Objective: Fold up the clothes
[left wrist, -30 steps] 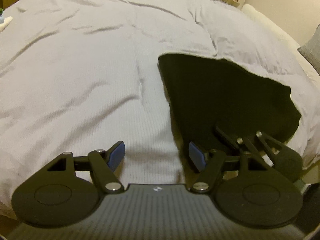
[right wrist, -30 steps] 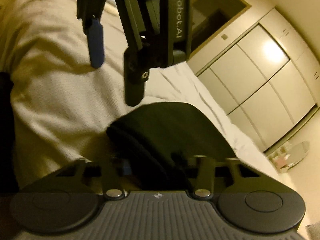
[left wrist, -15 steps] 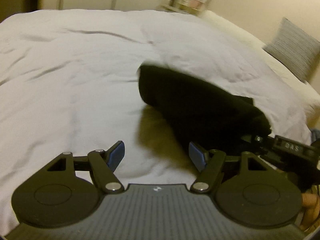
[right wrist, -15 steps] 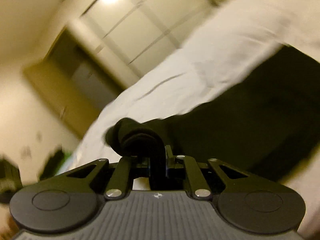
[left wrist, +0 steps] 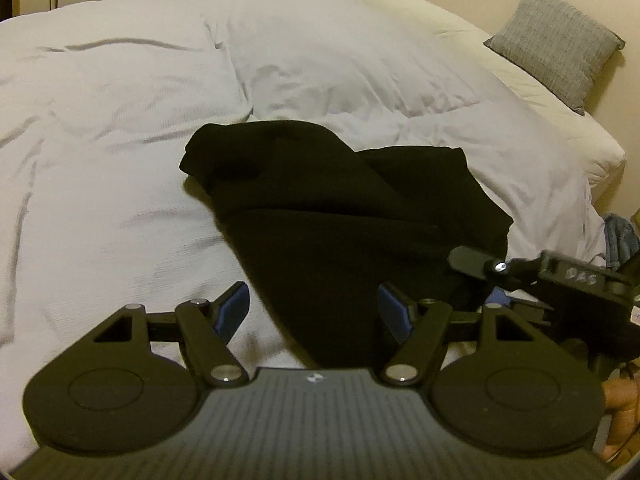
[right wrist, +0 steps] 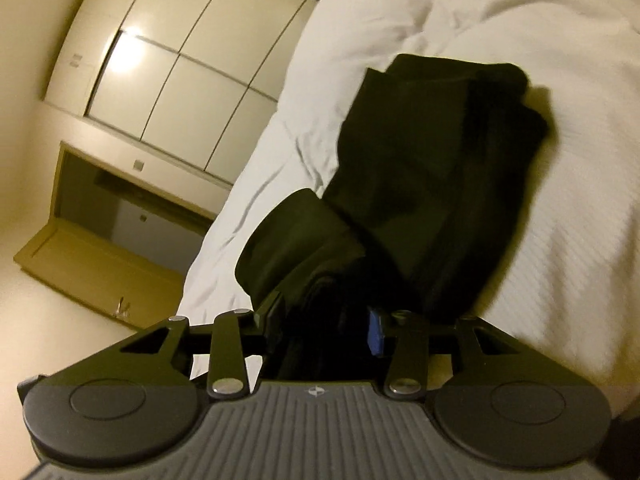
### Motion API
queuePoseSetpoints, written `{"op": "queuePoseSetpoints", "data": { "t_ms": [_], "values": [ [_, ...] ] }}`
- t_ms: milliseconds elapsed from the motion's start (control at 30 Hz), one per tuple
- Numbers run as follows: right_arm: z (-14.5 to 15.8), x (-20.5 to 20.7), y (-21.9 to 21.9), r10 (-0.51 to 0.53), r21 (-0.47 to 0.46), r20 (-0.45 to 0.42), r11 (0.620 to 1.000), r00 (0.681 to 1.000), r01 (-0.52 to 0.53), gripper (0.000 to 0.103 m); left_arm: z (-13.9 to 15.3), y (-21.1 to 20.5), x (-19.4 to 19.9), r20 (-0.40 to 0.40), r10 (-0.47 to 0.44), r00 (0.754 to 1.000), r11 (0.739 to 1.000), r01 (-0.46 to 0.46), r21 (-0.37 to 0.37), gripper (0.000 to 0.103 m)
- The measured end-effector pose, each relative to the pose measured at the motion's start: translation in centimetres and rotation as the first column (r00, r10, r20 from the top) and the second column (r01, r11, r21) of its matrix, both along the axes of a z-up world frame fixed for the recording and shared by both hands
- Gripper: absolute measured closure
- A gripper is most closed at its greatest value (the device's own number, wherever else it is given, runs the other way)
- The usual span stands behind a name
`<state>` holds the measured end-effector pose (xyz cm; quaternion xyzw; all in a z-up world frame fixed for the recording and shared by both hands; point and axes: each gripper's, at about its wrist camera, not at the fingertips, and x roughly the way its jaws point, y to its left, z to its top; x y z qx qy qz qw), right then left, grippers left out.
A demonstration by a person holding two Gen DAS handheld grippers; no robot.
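Observation:
A black garment (left wrist: 340, 208) lies bunched in thick folds on the white duvet (left wrist: 120, 120). My left gripper (left wrist: 314, 300) hovers open over the garment's near edge, its blue pads (left wrist: 236, 308) clear of the cloth. My right gripper (left wrist: 480, 280) comes in low from the right at the garment's right end. In the right wrist view the right gripper (right wrist: 324, 320) has a rolled fold of the garment (right wrist: 432, 152) between its jaws. Those jaws are opening, and the blue pad (right wrist: 374, 332) shows its face beside the cloth.
A grey pillow (left wrist: 556, 40) leans on the wall at the far right by a cream mattress edge. A blue cloth (left wrist: 620, 236) hangs off the bed's right side. White wardrobe doors (right wrist: 180, 60) stand beyond the bed. A hand (left wrist: 620, 400) shows at the lower right.
The flat black garment has been folded over into a thick bundle. My right gripper rolled over with its end, clamped narrow, and its jaws have now parted. The left gripper shifted sideways, still open.

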<state>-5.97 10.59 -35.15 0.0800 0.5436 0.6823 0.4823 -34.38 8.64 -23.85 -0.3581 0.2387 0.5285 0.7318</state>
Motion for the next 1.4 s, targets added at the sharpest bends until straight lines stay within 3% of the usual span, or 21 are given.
{"op": "queuePoseSetpoints", "data": {
  "t_ms": [33, 67, 167, 233, 367, 433, 500, 600, 667, 833, 933, 1033, 1133, 1300, 1333, 1367, 1400],
  "values": [
    [0.1, -0.3, 0.5, 0.006, -0.002, 0.036, 1.000, 0.999, -0.006, 0.086, 0.0, 0.1, 0.0, 0.000, 0.004, 1.000, 1.000, -0.004, -0.004, 0.036],
    [0.3, -0.7, 0.7, 0.013, 0.007, 0.069, 1.000, 0.997, -0.013, 0.088, 0.1, 0.3, 0.1, -0.002, 0.006, 1.000, 1.000, -0.006, -0.005, 0.036],
    [1.6, -0.3, -1.2, 0.030, 0.108, 0.149, 0.993, 0.988, -0.046, 0.091, 0.6, 0.8, 0.4, -0.001, 0.001, 1.000, 1.000, -0.001, 0.006, 0.036],
    [4.3, -0.4, -2.8, 0.028, 0.199, 0.219, 0.977, 0.975, -0.073, 0.092, 1.1, 1.1, 0.9, 0.007, -0.012, 1.000, 1.000, 0.012, 0.023, 0.036],
    [8.1, 1.2, -4.4, -0.049, 0.320, 0.312, 0.946, 0.949, -0.056, 0.092, 1.9, 1.5, 3.1, 0.025, -0.074, 0.997, 0.994, 0.072, 0.078, 0.036],
    [8.1, 2.6, -5.1, -0.106, 0.323, 0.344, 0.946, 0.933, -0.011, 0.092, 1.5, 1.8, 4.7, 0.022, -0.117, 0.993, 0.990, 0.114, 0.082, 0.036],
    [5.9, 4.8, -5.1, -0.160, 0.245, 0.356, 0.967, 0.921, 0.074, 0.092, 0.5, 2.3, 6.2, 0.010, -0.144, 0.989, 0.988, 0.143, 0.062, 0.036],
    [1.2, 8.2, -4.2, -0.205, 0.082, 0.248, 0.978, 0.947, 0.190, 0.092, -1.2, 3.2, 7.9, -0.011, -0.164, 0.986, 0.986, 0.164, 0.001, 0.036],
    [0.7, 8.8, -4.4, -0.217, 0.087, 0.193, 0.975, 0.957, 0.204, 0.092, -1.5, 3.3, 8.5, -0.020, -0.171, 0.985, 0.985, 0.171, -0.005, 0.036],
    [3.9, 8.1, -5.0, -0.229, 0.211, 0.265, 0.962, 0.937, 0.175, 0.092, -1.0, 3.5, 8.4, 0.001, -0.170, 0.985, 0.985, 0.170, 0.015, 0.036],
    [2.2, 8.4, -4.7, -0.226, 0.135, 0.283, 0.971, 0.932, 0.195, 0.092, -1.7, 3.6, 8.9, -0.035, -0.165, 0.986, 0.986, 0.165, 0.004, 0.035],
    [-0.4, 9.1, -4.8, -0.223, 0.011, 0.259, 0.974, 0.940, 0.228, 0.086, -2.6, 3.1, 8.5, -0.036, -0.155, 0.987, 0.988, 0.154, -0.032, 0.035],
    [-0.7, 10.0, -5.3, -0.247, -0.017, 0.210, 0.966, 0.946, 0.256, 0.042, -2.6, 2.4, 7.7, -0.017, -0.144, 0.989, 0.989, 0.143, -0.035, 0.034],
    [0.8, 11.2, -6.3, -0.269, 0.011, 0.136, 0.963, 0.953, 0.271, 0.036, -2.8, 1.6, 6.4, 0.055, -0.109, 0.993, 0.991, 0.112, -0.066, 0.034],
    [0.8, 11.3, -6.0, -0.261, 0.011, 0.138, 0.965, 0.955, 0.262, 0.040, -3.1, 1.5, 6.3, 0.075, -0.106, 0.991, 0.991, 0.112, -0.077, 0.034],
    [0.7, 11.2, -5.5, -0.249, 0.009, 0.143, 0.968, 0.958, 0.250, 0.068, -3.4, 1.4, 6.2, 0.096, -0.103, 0.990, 0.990, 0.112, -0.088, 0.036],
    [0.2, 11.3, -5.0, -0.245, -0.014, 0.155, 0.968, 0.957, 0.250, 0.084, -3.9, 1.4, 6.5, 0.115, -0.102, 0.988, 0.988, 0.114, -0.103, 0.048]
  ]
}}
